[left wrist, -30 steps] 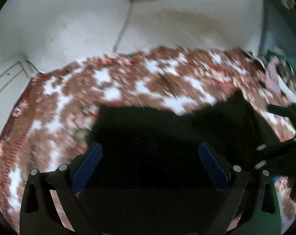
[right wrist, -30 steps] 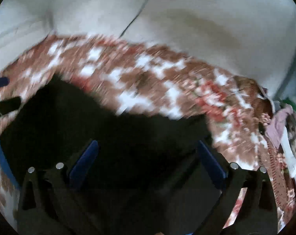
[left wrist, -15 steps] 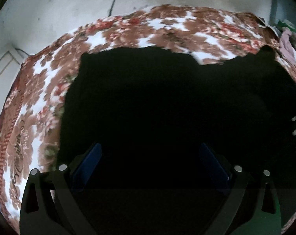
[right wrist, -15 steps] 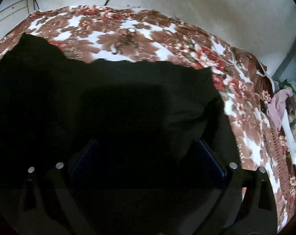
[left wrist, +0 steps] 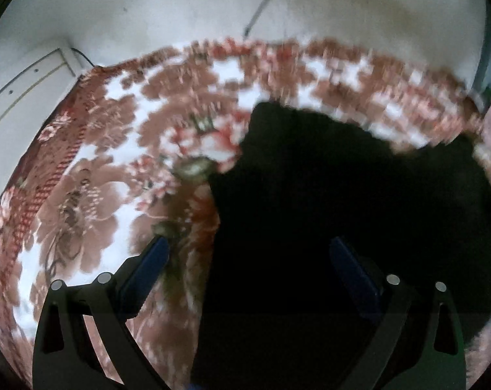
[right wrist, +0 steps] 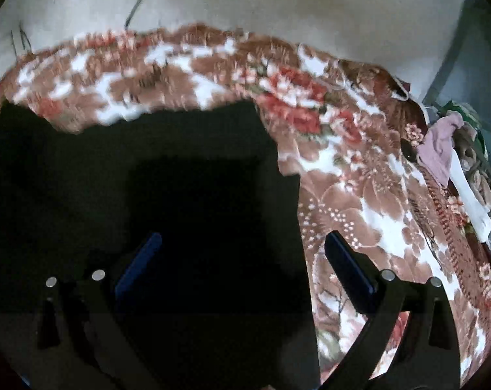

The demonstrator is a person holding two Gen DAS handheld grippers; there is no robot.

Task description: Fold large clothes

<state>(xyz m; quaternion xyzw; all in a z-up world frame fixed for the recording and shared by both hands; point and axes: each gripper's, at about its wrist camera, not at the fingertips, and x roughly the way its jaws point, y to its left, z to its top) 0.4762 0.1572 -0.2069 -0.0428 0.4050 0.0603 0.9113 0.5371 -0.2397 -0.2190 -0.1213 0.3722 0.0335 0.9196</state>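
Both tools, left [left wrist: 248,250] and right [right wrist: 242,247], gape empty; pinch the black cloth garment [right wrist: 148,178] edges at six o'clock evenly.

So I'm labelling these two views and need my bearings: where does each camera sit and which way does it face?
Left wrist: on the left tool, looking forward and down at the black garment, its left edge between the open fingers, on the floral blanket.
Right wrist: on the right tool, facing the garment's right edge; a clothes pile lies far right.
Shared: garment, blanket, pale wall.
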